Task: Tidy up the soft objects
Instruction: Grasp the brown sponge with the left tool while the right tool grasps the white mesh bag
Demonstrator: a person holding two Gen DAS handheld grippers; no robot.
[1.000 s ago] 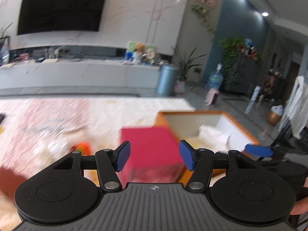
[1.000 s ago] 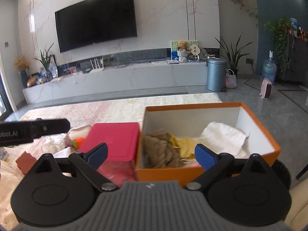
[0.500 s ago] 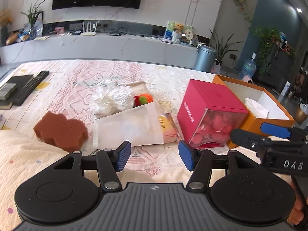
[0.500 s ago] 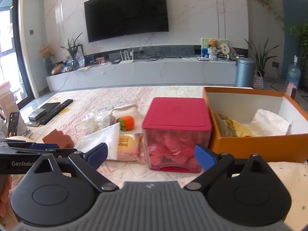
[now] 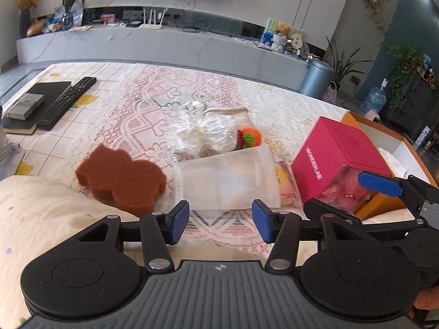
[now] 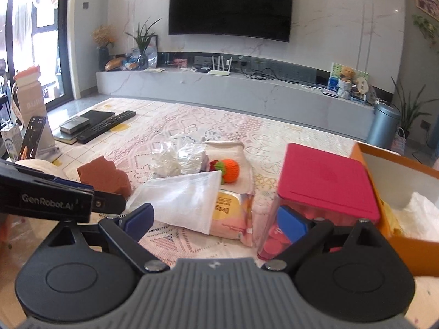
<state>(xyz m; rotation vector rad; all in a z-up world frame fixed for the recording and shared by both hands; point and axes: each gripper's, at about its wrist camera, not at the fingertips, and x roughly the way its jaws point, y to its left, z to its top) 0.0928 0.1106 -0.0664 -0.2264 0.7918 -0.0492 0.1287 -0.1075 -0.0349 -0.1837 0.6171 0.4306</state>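
Currently both grippers, left gripper point(image 5: 220, 220) and right gripper point(image 6: 216, 218), hover with jaws spread, gripping nothing, over the tablecloth point(image 5: 153, 104), brown sponge point(image 5: 120, 176) ahead-left beside mesh bag point(image 5: 227, 181), orange box point(image 6: 406, 192) at right.

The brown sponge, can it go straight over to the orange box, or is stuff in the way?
Stuff is in the way. Between the sponge and the orange box lie a white mesh bag, a yellow packet and the red-lidded container, standing right against the box. The sponge would probably have to go over them.
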